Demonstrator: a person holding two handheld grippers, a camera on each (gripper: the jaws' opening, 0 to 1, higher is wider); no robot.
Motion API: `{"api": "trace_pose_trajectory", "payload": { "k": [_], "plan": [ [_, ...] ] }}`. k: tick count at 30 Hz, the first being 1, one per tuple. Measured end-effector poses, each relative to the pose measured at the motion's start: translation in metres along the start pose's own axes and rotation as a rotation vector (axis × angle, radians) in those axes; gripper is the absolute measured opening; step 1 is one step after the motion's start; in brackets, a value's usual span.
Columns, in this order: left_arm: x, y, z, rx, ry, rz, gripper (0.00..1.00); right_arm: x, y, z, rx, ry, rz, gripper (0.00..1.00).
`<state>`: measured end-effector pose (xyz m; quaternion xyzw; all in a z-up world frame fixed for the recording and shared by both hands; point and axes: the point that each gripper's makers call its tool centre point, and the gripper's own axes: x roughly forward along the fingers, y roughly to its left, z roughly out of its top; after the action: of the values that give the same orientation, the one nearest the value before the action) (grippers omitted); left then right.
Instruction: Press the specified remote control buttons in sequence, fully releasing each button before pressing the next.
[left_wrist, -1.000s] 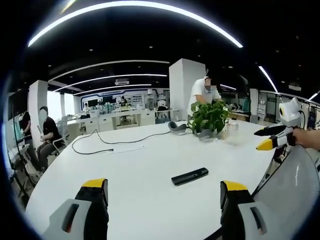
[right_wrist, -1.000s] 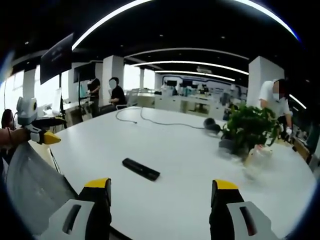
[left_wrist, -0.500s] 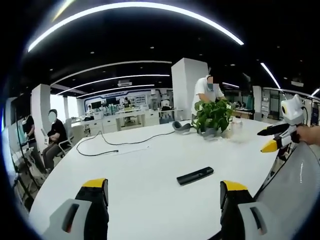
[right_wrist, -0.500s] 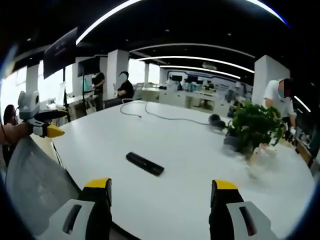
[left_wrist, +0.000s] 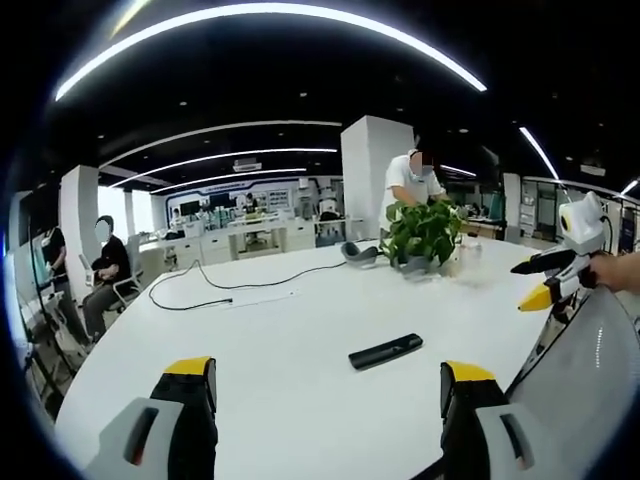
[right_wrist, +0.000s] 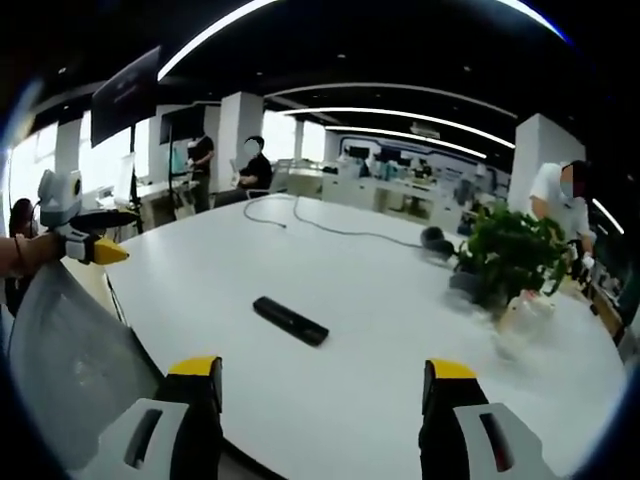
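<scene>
A black remote (left_wrist: 385, 351) is seen lying flat on the white worktop (left_wrist: 280, 350), well apart from both claws. The left claw (left_wrist: 328, 375) is held above the near edge with its jaws spread wide and nothing between them; the right claw (right_wrist: 320, 372) likewise. A potted plant (right_wrist: 510, 255) and a cable (left_wrist: 215, 285) are seen farther back.

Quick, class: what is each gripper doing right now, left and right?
Left gripper: open, holding nothing.
Right gripper: open, holding nothing.
</scene>
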<state>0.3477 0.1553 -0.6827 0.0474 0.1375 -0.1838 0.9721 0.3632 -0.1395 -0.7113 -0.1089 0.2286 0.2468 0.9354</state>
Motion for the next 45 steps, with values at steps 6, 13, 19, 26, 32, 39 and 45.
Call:
{"api": "trace_pose_trajectory", "payload": {
  "k": [6,13,19,26,32,39,45],
  "plan": [
    [0.001,-0.001,0.002,0.028,-0.015,-0.014,0.97,-0.001,-0.005,0.002,-0.02,0.002,-0.031,0.81],
    [0.005,0.002,-0.004,0.02,0.016,-0.013,0.97,0.001,-0.008,0.0,-0.006,0.015,-0.053,0.8],
    [0.008,-0.001,-0.007,0.027,0.042,-0.015,0.98,0.003,-0.008,-0.003,-0.009,0.036,-0.049,0.79],
    [0.013,-0.018,-0.023,0.063,0.147,-0.099,1.0,0.003,-0.011,-0.002,-0.014,0.034,-0.06,0.77],
    [0.015,-0.03,-0.029,0.01,0.19,-0.177,1.0,0.001,-0.018,-0.001,0.031,0.017,-0.073,0.76],
    [0.018,-0.035,-0.036,-0.047,0.267,-0.244,1.0,-0.001,-0.021,-0.001,0.011,0.011,-0.093,0.75],
    [0.034,-0.037,-0.03,-0.078,0.279,-0.309,1.0,-0.004,-0.025,0.002,0.027,-0.014,-0.103,0.75]
  ]
}}
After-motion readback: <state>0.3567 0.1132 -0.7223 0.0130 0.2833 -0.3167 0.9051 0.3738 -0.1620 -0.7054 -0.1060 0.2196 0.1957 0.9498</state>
